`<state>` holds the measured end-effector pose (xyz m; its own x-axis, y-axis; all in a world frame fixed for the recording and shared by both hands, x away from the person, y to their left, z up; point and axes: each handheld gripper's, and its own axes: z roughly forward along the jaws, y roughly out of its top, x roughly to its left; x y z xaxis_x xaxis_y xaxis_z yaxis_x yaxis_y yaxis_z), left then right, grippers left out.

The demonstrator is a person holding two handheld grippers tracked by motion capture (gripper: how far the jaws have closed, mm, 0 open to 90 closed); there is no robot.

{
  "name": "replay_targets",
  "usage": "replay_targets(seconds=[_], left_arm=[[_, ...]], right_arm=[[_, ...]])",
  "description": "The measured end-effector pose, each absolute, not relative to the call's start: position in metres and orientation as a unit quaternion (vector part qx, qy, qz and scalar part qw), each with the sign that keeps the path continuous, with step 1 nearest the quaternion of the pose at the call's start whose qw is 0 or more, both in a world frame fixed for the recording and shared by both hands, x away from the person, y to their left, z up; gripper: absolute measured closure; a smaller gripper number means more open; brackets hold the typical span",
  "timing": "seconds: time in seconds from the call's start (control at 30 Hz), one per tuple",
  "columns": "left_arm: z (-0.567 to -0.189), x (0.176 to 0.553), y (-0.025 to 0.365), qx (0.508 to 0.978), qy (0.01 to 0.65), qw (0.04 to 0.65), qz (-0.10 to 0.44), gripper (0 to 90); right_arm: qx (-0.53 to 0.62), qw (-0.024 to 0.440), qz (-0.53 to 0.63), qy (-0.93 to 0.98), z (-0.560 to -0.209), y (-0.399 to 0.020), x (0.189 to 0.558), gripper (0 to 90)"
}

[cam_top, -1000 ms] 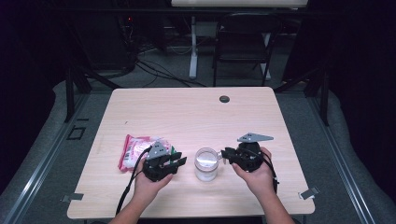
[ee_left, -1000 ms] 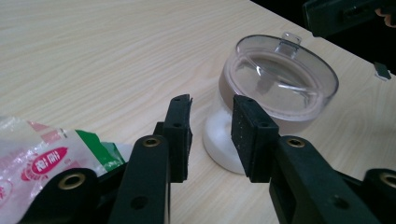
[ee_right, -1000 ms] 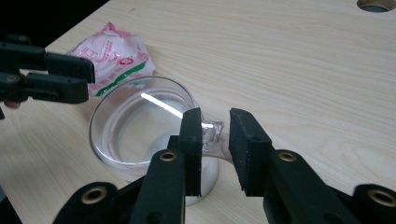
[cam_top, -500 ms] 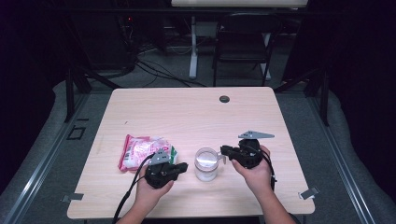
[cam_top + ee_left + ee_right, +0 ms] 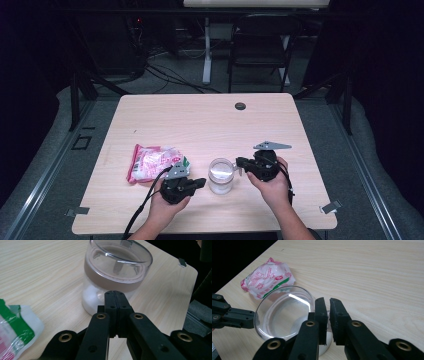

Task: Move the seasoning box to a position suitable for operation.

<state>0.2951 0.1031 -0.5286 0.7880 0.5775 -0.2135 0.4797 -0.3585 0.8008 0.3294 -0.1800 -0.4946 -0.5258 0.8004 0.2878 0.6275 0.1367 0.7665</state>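
Observation:
A clear lidded jar (image 5: 220, 175) with white contents at its bottom stands near the table's front edge. In the left gripper view the jar (image 5: 113, 277) rises just beyond my left gripper (image 5: 113, 293), whose jaws are pressed together with nothing between them. From above, the left gripper (image 5: 201, 183) points at the jar from its left. My right gripper (image 5: 240, 162) meets the jar from the right. In the right gripper view its jaws (image 5: 328, 303) pinch a clear tab on the side of the jar (image 5: 283, 312).
A pink, white and green plastic packet (image 5: 152, 162) lies left of the jar, close behind the left hand; it is also in the right gripper view (image 5: 268, 277). A black round grommet (image 5: 240, 106) sits at the table's far edge. A chair (image 5: 260, 47) stands beyond the table.
My left gripper has drawn back toward the front edge and off the packet, which now lies uncovered. The right gripper has stayed at the jar's right side.

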Motion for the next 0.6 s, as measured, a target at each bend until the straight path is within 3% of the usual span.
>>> replay_targets(seconds=[0.6], left_arm=[[-0.529,0.295,0.091,0.823,0.315,0.47,0.046,90.0]], right_arm=[[0.482,0.086,0.462,0.739,-0.497,-0.183,0.328,86.4]])
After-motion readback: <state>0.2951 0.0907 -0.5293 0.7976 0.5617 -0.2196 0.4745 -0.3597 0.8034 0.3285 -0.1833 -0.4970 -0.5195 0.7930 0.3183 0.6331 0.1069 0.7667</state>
